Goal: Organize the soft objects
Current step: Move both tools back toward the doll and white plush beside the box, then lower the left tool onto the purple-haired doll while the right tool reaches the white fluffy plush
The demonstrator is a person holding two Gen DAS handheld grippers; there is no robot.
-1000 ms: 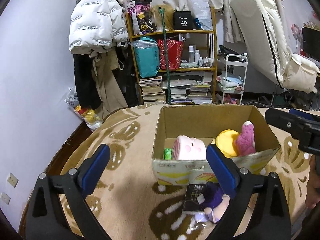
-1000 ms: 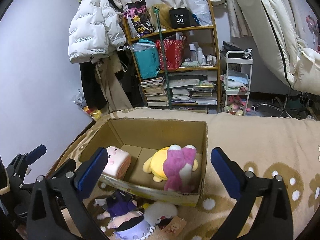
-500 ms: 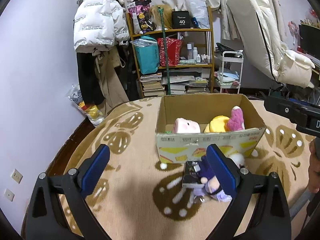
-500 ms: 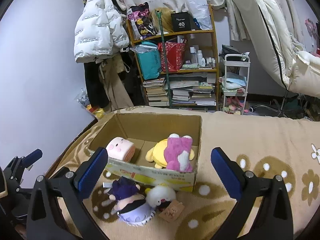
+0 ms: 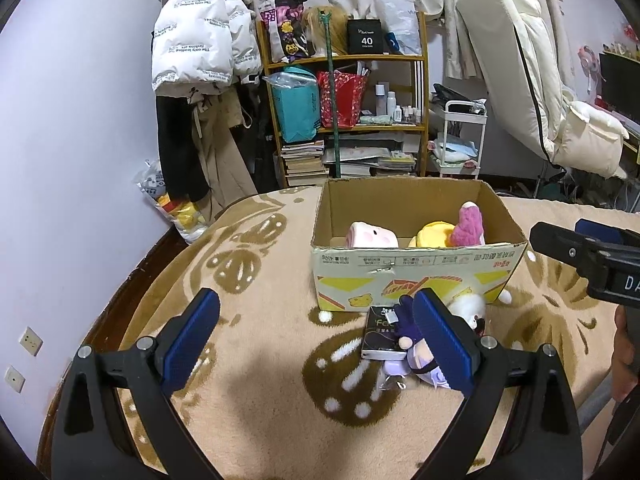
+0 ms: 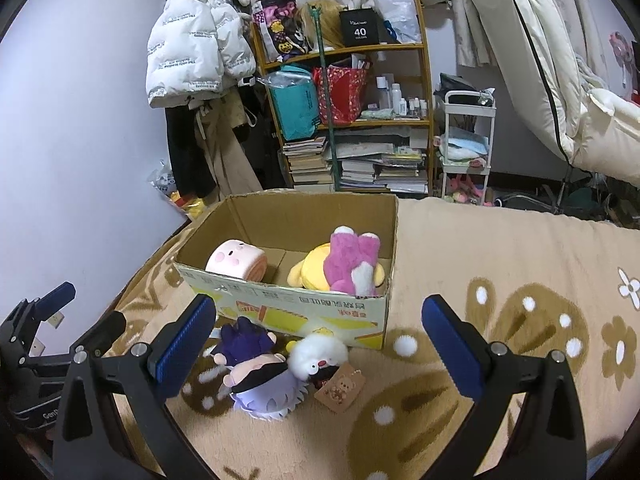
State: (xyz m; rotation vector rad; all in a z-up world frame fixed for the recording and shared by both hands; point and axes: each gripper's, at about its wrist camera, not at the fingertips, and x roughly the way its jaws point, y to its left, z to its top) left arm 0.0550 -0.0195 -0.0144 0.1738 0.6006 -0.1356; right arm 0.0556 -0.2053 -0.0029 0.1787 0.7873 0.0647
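Left tongs [image 5: 316, 340] spread wide, holding nothing, above the tan patterned blanket [image 5: 260, 280]. Right tongs [image 6: 320, 340] likewise spread and empty.

Cardboard box [image 5: 416, 272] sits on the blanket ahead of both tongs, open at the top. In the left view it lies ahead and toward the right finger [image 5: 440, 340]; in the right view it lies ahead and toward the left finger [image 6: 184, 344].

Inside the box, counted left to right: one pink roll-shaped plush [image 6: 238, 260], one yellow plush [image 6: 312, 272], one magenta plush [image 6: 352, 256] lying on top of the yellow one. Three in all.

Outside, on the blanket against the box's front wall: one purple-haired doll [image 6: 256, 372] and one white fluffy plush [image 6: 318, 354], touching each other. Two in all. In the right view both lie between the fingers, nearer the left one. In the left view the right finger partly covers them.

Left view only: a small dark packet [image 5: 380, 332] beside the doll, and the right tongs' body entering at the right edge. Right view only: a brown paper tag [image 6: 340, 388] by the white plush, and the left tongs' body at the left edge.
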